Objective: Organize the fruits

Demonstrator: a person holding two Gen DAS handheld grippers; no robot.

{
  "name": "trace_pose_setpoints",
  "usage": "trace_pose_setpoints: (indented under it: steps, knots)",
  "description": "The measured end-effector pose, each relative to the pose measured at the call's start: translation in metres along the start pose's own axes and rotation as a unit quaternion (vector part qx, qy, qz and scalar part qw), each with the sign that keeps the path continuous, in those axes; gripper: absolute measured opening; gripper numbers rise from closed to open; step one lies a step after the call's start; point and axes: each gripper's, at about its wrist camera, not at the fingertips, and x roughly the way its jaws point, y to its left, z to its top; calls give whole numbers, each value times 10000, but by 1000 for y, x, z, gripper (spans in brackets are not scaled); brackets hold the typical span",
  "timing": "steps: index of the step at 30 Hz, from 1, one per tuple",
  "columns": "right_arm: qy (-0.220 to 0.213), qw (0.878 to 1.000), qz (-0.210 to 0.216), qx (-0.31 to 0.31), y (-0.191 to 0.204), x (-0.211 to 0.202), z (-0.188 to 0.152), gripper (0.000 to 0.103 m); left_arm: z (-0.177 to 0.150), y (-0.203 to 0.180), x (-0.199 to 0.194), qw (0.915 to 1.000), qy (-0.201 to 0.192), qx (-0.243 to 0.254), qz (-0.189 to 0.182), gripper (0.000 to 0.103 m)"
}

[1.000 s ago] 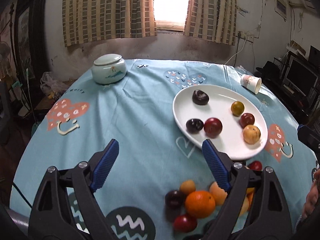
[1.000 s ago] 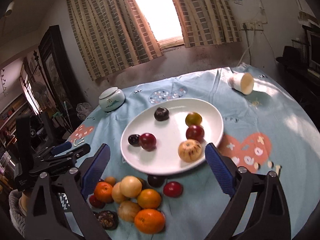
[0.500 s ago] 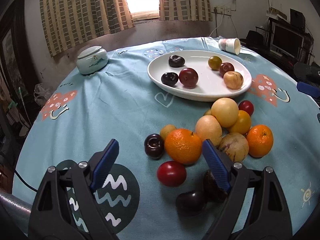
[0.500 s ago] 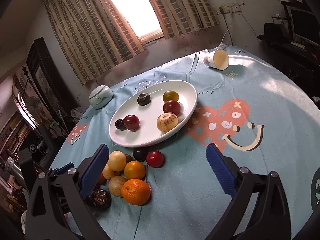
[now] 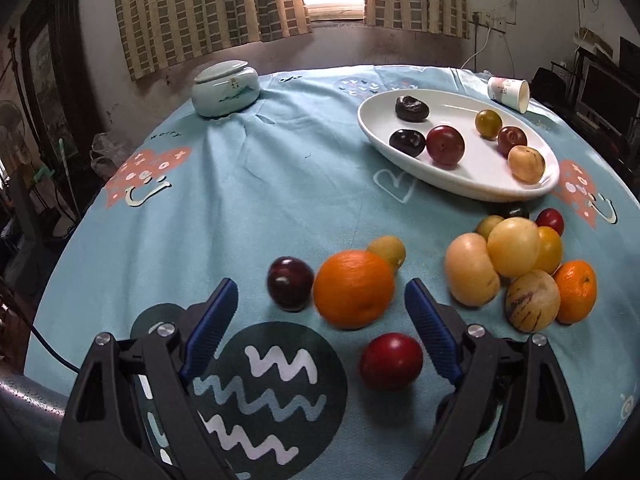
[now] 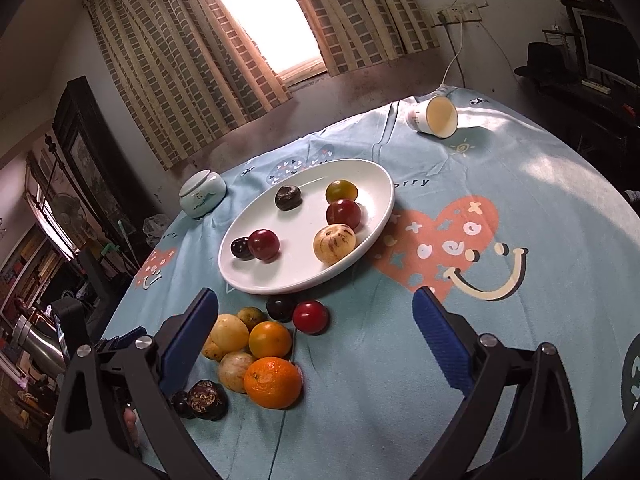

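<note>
A round orange fruit [image 5: 353, 289] sat just ahead of the left gripper [image 5: 321, 318], whose blue jaws stood wide apart and empty; the right wrist view hid it behind a blue pad. Only that view showed a wrinkled dark fruit [image 6: 207, 399] beside the loose pile. The oval white ceramic plate [image 5: 472, 188] (six fruits on it) lay with its long axis running from near right toward far left. The right gripper [image 6: 316, 332] also hung spread and empty. A pale blue patterned tablecloth [image 5: 240, 200] covered the round table, beneath checked curtains [image 5: 200, 12].
</note>
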Motion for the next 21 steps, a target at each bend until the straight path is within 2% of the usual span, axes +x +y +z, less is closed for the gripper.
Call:
trace_pose_setpoints:
  steps: [3, 4, 6, 21]
  knots:
    - [0, 10000, 4, -39, 1, 0, 0, 98, -1, 0, 6, 9999, 101, -13, -31, 85]
    - [-2, 10000, 8, -41, 2, 0, -1, 98, -2, 1, 7, 9999, 139, -54, -64, 80]
    - [4, 10000, 4, -41, 1, 0, -1, 98, -2, 2, 8, 9997, 162, -111, -166, 76]
    - [111, 9997, -73, -182, 5, 7, -5, 98, 18, 5, 27, 9997, -18, -142, -201, 76]
